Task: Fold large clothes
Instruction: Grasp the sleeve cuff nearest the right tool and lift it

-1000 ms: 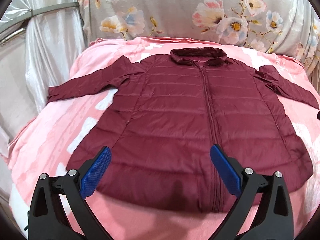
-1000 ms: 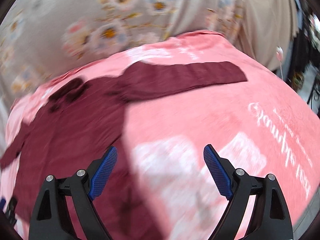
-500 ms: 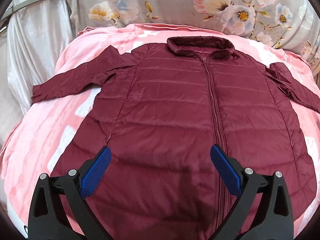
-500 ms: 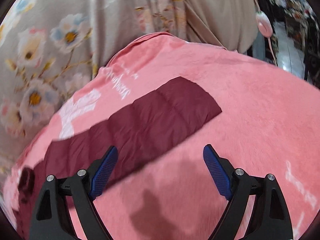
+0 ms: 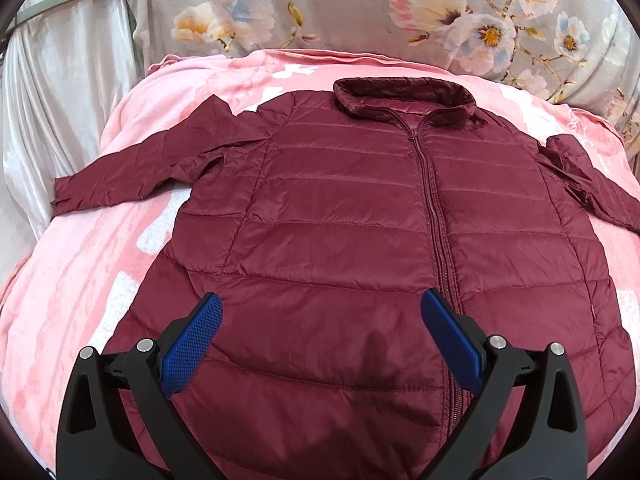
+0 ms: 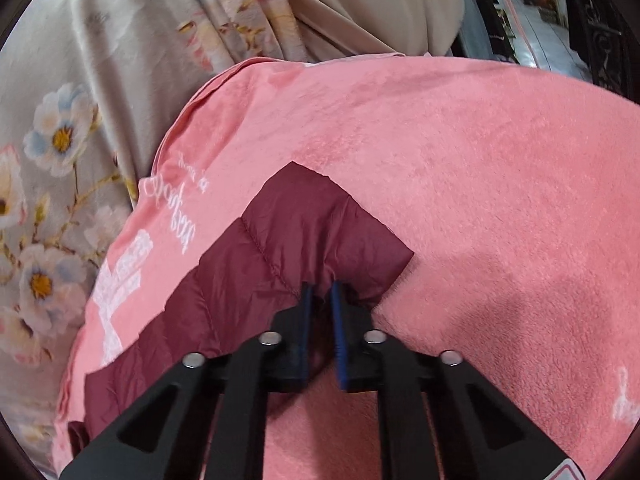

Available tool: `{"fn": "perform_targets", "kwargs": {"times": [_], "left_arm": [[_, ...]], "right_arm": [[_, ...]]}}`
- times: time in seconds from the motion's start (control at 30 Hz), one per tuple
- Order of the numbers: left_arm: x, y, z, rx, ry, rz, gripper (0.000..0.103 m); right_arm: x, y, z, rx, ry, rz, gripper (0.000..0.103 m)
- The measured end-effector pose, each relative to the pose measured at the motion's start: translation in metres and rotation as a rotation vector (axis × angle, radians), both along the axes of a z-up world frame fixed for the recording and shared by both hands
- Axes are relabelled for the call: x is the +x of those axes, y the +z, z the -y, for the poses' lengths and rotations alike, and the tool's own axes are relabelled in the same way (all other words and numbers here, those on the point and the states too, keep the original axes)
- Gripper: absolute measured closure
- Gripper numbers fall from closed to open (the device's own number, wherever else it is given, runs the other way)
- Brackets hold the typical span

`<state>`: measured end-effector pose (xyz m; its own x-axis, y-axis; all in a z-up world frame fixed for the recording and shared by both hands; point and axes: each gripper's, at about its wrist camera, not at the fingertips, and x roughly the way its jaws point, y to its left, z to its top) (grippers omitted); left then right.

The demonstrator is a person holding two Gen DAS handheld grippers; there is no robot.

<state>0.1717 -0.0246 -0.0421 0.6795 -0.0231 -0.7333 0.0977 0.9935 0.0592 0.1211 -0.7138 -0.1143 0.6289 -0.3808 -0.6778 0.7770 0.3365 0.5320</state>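
A maroon quilted puffer jacket (image 5: 360, 220) lies flat and zipped, front up, on a pink blanket (image 5: 100, 280), collar at the far end, both sleeves spread out to the sides. My left gripper (image 5: 320, 320) is open and empty, hovering over the jacket's lower front, left of the zipper. My right gripper (image 6: 320, 292) is shut on the cuff end of the jacket's right sleeve (image 6: 312, 232), pinching its near edge on the blanket (image 6: 500, 200).
A grey floral curtain (image 5: 360, 8) hangs behind the bed. A shiny white drape (image 5: 60, 80) is at the left. In the right wrist view the floral curtain (image 6: 80, 100) and a beige cloth (image 6: 360, 0) hang behind the blanket's far edge.
My right gripper moved onto the sleeve cuff and closed on it; it was open before. My left gripper drifted slightly forward over the jacket and stays open.
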Motion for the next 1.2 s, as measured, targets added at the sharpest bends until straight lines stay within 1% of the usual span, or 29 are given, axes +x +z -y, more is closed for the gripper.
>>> {"fn": "perform_targets", "kwargs": {"times": [0.07,0.13,0.23,0.27,0.33,0.4,0.47,0.57,0.63,0.7,0.8,0.9,1.07,1.2], "left_arm": [[0.001,0.0,-0.003,-0.012,0.004,-0.002,0.006],[0.002,0.002,-0.007,-0.025,0.01,-0.003,0.006],[0.003,0.007,-0.012,-0.044,0.016,0.008,0.006],[0.003,0.009,-0.013,-0.048,0.019,0.014,0.006],[0.004,0.014,-0.016,-0.061,0.023,0.03,0.006],[0.005,0.019,-0.019,-0.075,0.027,0.045,0.006],[0.007,0.025,-0.023,-0.093,0.031,0.056,0.006],[0.008,0.033,-0.03,-0.12,0.036,0.072,0.006],[0.011,0.038,-0.037,-0.142,0.045,0.081,0.006],[0.013,0.042,-0.047,-0.169,0.055,0.085,0.006],[0.017,0.045,-0.062,-0.2,0.073,0.086,0.006],[0.021,0.044,-0.078,-0.221,0.093,0.083,0.006],[0.028,0.038,-0.096,-0.242,0.119,0.069,0.006],[0.038,0.031,-0.105,-0.286,0.114,0.05,0.006]], "right_arm": [[0.001,0.006,-0.002,-0.013,-0.001,0.01,0.102],[0.003,0.02,-0.01,-0.048,0.014,0.033,0.102],[0.012,0.064,-0.041,-0.15,0.09,0.1,0.102],[0.022,0.086,-0.062,-0.203,0.151,0.126,0.102],[0.037,0.115,-0.097,-0.278,0.247,0.158,0.102],[0.058,0.149,-0.15,-0.384,0.378,0.178,0.102],[0.079,0.172,-0.205,-0.466,0.516,0.197,0.102],[0.108,0.185,-0.291,-0.504,0.734,0.222,0.102],[0.126,0.181,-0.346,-0.5,0.863,0.224,0.102],[0.14,0.17,-0.393,-0.484,0.966,0.221,0.102],[0.156,0.148,-0.454,-0.478,1.08,0.195,0.102],[0.172,0.118,-0.504,-0.429,1.177,0.164,0.102],[0.185,0.075,-0.565,-0.383,1.294,0.083,0.102],[0.179,0.047,-0.603,-0.377,1.378,0.028,0.102]]}}
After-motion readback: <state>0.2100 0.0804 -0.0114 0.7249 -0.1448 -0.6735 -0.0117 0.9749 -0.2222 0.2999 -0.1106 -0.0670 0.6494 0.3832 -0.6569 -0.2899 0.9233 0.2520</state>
